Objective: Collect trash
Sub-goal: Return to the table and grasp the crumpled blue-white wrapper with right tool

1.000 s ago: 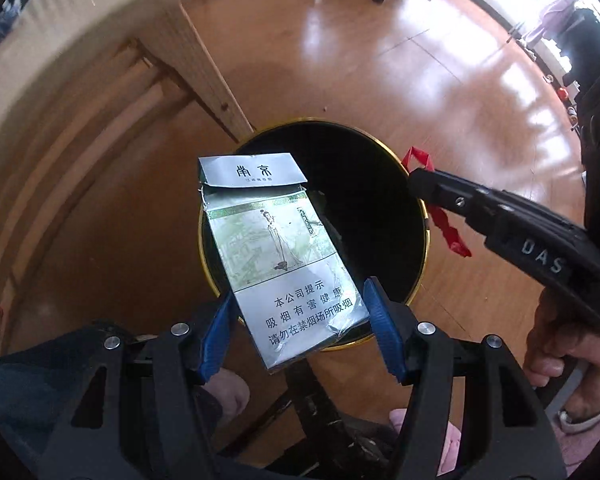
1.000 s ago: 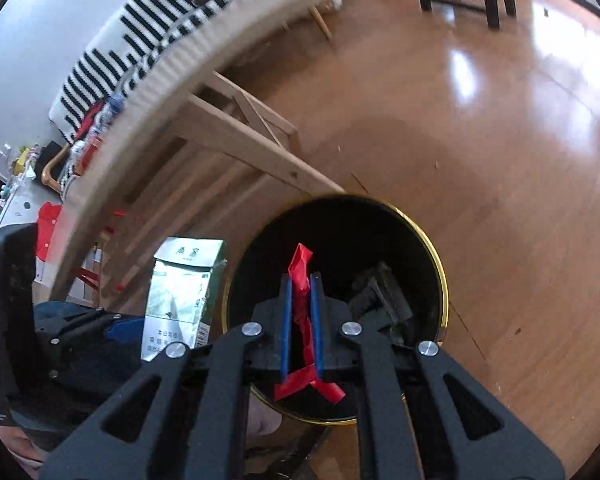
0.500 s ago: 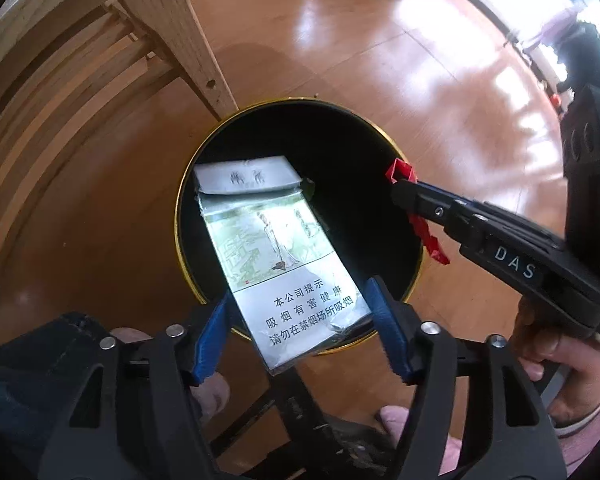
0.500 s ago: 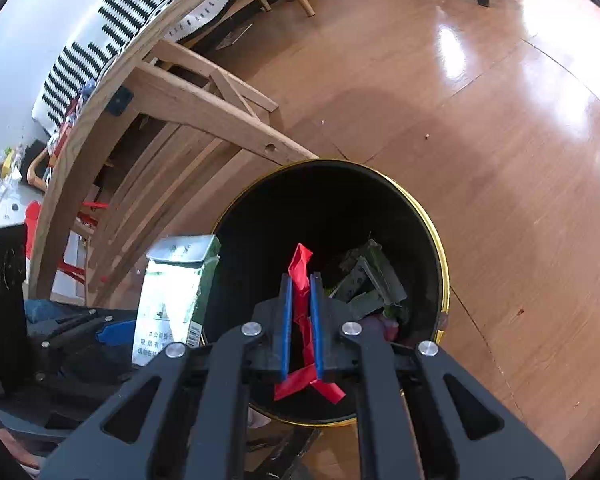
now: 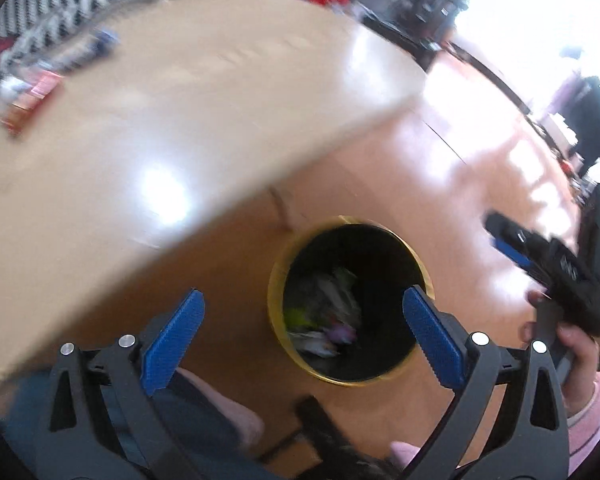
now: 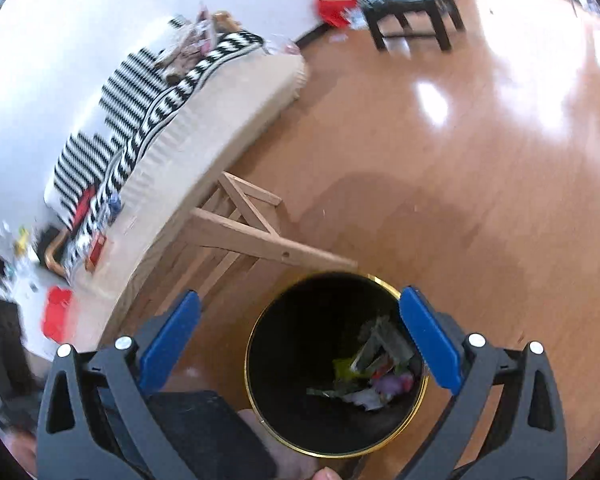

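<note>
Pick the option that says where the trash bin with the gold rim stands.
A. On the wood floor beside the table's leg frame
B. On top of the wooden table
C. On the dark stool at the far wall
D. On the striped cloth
A: in the right wrist view the trash bin stands on the wood floor, right next to the table's leg frame.

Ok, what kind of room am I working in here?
Probably a home living room: a glossy wooden floor, a pale wooden table draped with a black-and-white striped cloth, and a gold-rimmed black waste bin on the floor beside it.
</note>
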Available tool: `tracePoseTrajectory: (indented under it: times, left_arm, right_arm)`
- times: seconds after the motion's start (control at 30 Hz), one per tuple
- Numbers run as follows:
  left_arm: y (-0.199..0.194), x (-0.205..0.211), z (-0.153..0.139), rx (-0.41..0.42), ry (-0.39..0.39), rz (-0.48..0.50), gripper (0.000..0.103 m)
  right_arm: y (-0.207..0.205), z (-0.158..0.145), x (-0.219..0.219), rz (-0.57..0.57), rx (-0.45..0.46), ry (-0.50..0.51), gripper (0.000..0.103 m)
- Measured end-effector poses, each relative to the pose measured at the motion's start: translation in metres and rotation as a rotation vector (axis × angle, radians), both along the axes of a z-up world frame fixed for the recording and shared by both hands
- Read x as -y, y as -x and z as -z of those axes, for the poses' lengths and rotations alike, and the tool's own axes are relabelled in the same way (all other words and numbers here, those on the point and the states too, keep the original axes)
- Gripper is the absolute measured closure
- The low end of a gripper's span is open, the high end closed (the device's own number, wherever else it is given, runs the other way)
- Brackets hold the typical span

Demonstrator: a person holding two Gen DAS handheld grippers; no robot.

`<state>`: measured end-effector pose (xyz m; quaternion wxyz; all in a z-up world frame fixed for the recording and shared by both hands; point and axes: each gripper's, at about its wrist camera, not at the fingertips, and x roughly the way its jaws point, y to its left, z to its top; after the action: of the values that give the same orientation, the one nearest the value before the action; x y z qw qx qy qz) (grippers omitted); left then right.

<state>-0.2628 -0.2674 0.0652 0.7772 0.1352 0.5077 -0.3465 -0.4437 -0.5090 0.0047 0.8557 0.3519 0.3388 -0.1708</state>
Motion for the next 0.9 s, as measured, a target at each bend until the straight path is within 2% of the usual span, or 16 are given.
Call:
tracePoseTrajectory:
  times: [0.13,0.2,0.33,0.5,0.53,0.6,0.73,0.9]
  left_arm:
    - [-0.049,-0.052,-0.022,0.097,-0.043,-0.133,0.006]
    - [-0.076,-0.078,-0.024,0.119,-0.079,-0.197,0.006]
    - [-0.133,-0.127,-0.009,0.084,-0.148,-0.309,0.006]
    - [-0.187,-0.169,0.016,0.021,-0.172,-0.401,0.006]
    - [-0.194,-0.171,0.014,0.047,-0.175,-0.408,0.006]
    - [-0.204,-0.170,0.013,0.042,-0.157,-0.405,0.006]
    - [-0.221,-0.157,0.013,0.072,-0.151,-0.320,0.006]
    - [-0.246,-0.144,0.014,0.079,-0.146,-0.232,0.006]
  right_arm:
    - [-0.042,-0.029,-0.033,-0.128,0.000,0.145,0.007]
    - [-0.071,-0.040,-0.053,-0.202,0.002,0.202,0.007]
    - [-0.128,-0.046,-0.087,-0.348,-0.026,0.264,0.007]
    - [-0.194,-0.048,-0.125,-0.520,-0.095,0.390,0.007]
    - [-0.206,-0.047,-0.131,-0.552,-0.108,0.411,0.007]
    - [-0.226,-0.042,-0.140,-0.589,-0.139,0.445,0.007]
    - [-0.258,-0.029,-0.147,-0.643,-0.192,0.446,0.006]
    - [-0.288,-0.030,-0.149,-0.736,-0.173,0.461,0.005]
